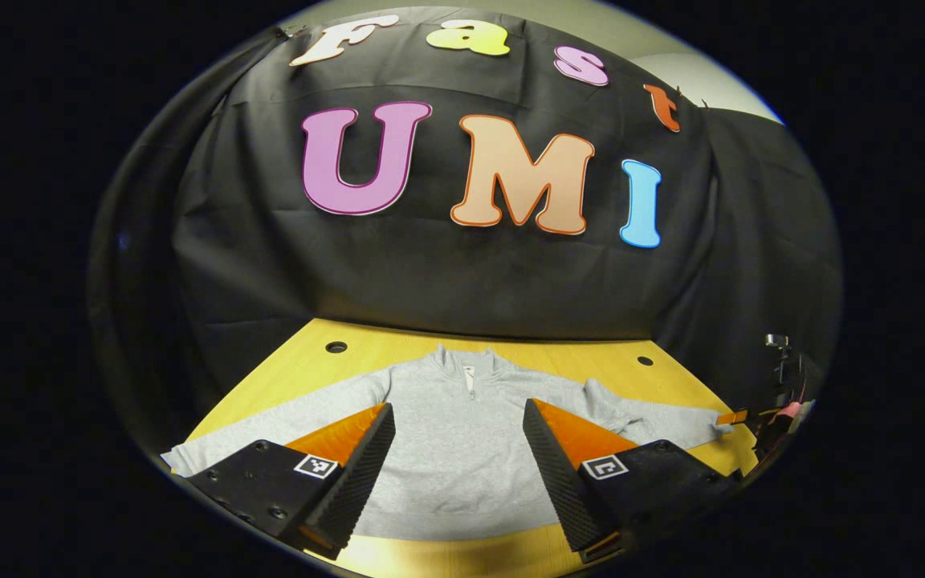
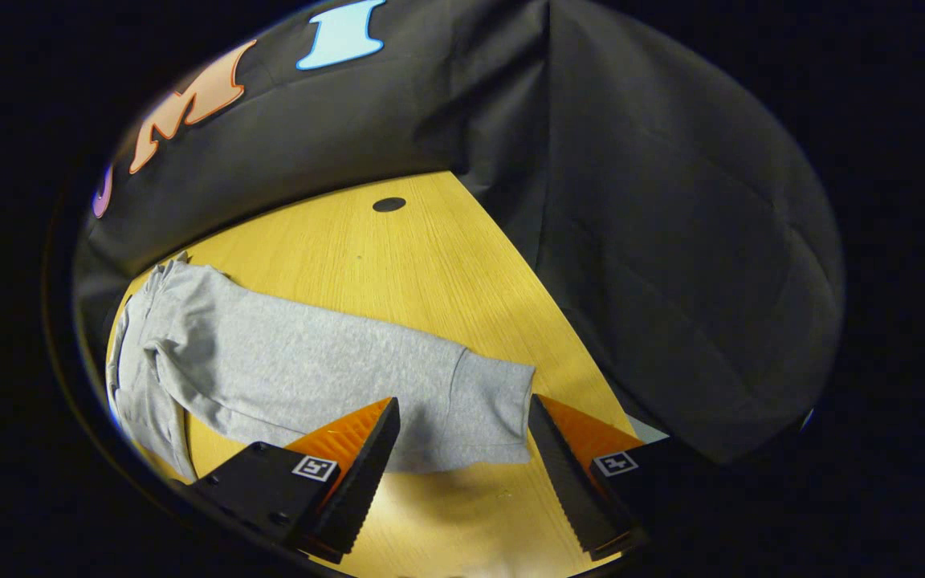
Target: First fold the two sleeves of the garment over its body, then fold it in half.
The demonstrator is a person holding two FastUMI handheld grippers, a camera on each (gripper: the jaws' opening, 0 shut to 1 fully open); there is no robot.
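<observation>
- We see the garment (image 1: 454, 449) spread flat on the table (image 1: 310, 353), collar far, hem near, both sleeves stretched out to the sides; neither is folded yet.
- Our left gripper (image 1: 456, 474) hangs released above the body, jaws wide apart and holding nothing, likely waiting its turn.
- Our right gripper (image 2: 462, 474) is also released, jaws straddling the right sleeve's cuff (image 2: 491, 417) from above, not yet touching it as far as we can tell; we judge it is lined up to pinch that cuff.
- Round holes (image 1: 336, 347) mark the far tabletop; the booth wall stands behind.
- A dark stand (image 1: 784, 385) sits past the right table edge, near the cuff, and could crowd our swing.
</observation>
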